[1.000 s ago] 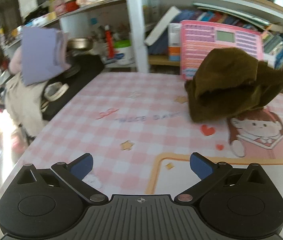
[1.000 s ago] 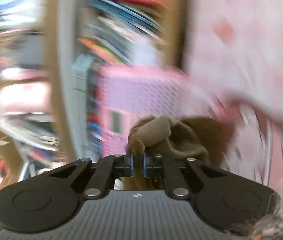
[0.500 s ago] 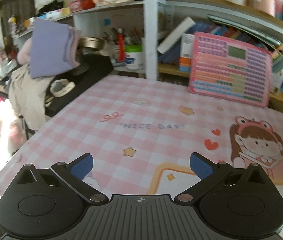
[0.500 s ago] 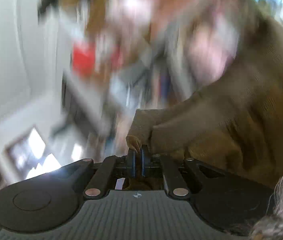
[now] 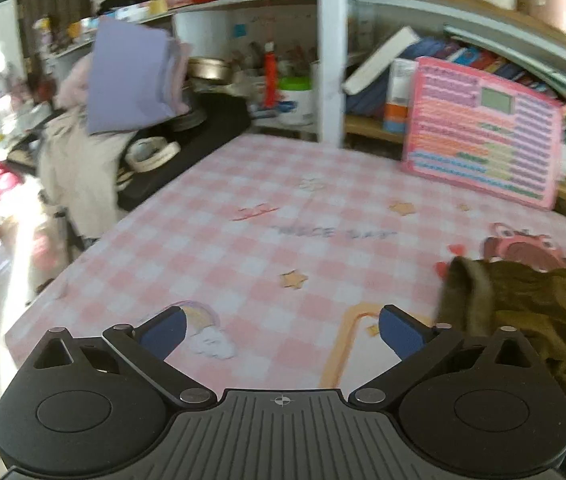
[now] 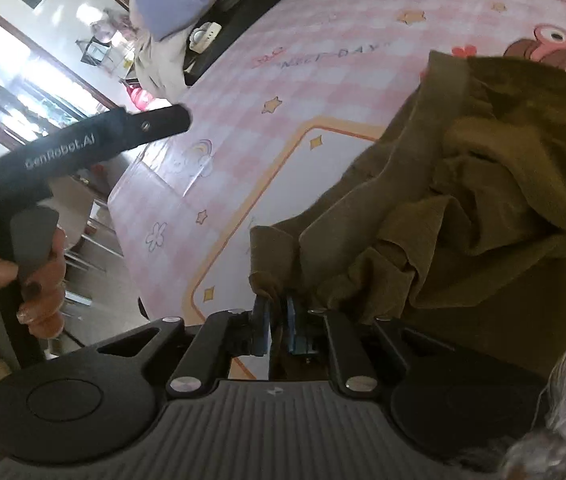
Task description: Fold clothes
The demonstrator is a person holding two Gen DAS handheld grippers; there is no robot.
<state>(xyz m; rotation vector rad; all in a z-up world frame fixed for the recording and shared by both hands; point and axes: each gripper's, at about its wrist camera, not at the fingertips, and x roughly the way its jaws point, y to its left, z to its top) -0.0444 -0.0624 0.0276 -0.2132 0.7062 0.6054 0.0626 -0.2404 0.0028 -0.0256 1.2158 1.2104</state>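
An olive-brown garment (image 6: 483, 180) lies crumpled on the pink checked table mat (image 6: 283, 92), at its right side. My right gripper (image 6: 277, 322) pinches the garment's near hem between its blue pads, and its jaws are opening. In the left wrist view the garment (image 5: 523, 300) lies just right of my left gripper (image 5: 281, 328). That gripper hovers open over the mat (image 5: 283, 220) with nothing between its fingers. A hand (image 6: 39, 280) holds the left tool's black body (image 6: 83, 148).
A pink chart board (image 5: 479, 140) leans on the bookshelf (image 5: 463, 28) behind the table. Left of the table, a purple folded cloth (image 5: 131, 80) sits above a black surface with tape rolls (image 5: 155, 152). The table's left edge drops to the floor.
The garment hung bunched in the air at the back right, left the left view, and now lies on the mat at the right. The right gripper rolled and swung down with it.
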